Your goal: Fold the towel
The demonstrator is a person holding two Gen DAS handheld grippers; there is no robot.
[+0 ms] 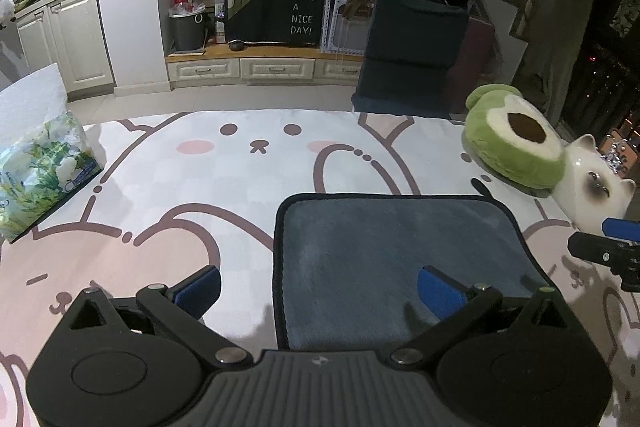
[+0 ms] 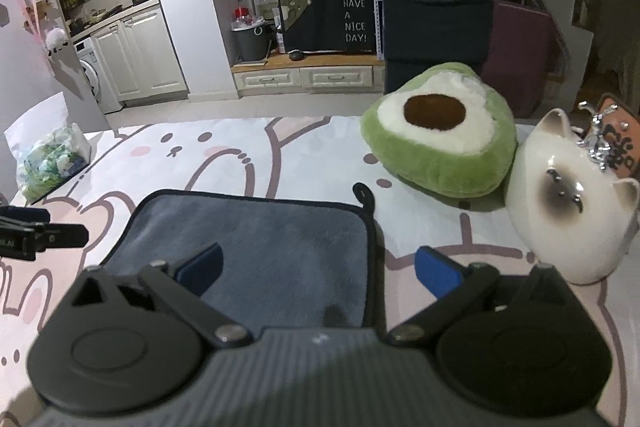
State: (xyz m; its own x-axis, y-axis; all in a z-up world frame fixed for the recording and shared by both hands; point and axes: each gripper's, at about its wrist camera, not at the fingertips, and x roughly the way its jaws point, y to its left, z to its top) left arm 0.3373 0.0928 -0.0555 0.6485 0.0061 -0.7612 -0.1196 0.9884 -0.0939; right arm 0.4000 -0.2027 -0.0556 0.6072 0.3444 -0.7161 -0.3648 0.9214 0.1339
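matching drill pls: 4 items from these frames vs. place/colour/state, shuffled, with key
Items:
1. towel
2. avocado plush
3. cat figure
4. tissue pack

Descriptions:
A. white, dark face, at the table's right edge
B. grey-blue, dark trim, flat on the table
C. floral wrap, far left of the table
D. green, brown centre, beyond the towel to the right

Pairs: 1-B, 2-D, 3-A, 4-C

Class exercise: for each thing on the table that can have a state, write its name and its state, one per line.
Towel: lying flat, unfolded or not yet folded further.
Left gripper: open, empty, straddling the towel's left edge.
Right gripper: open, empty, straddling the towel's right edge.
Avocado cushion: lying tilted against the cat figure.
Tissue pack: opened, a tissue sticking up.
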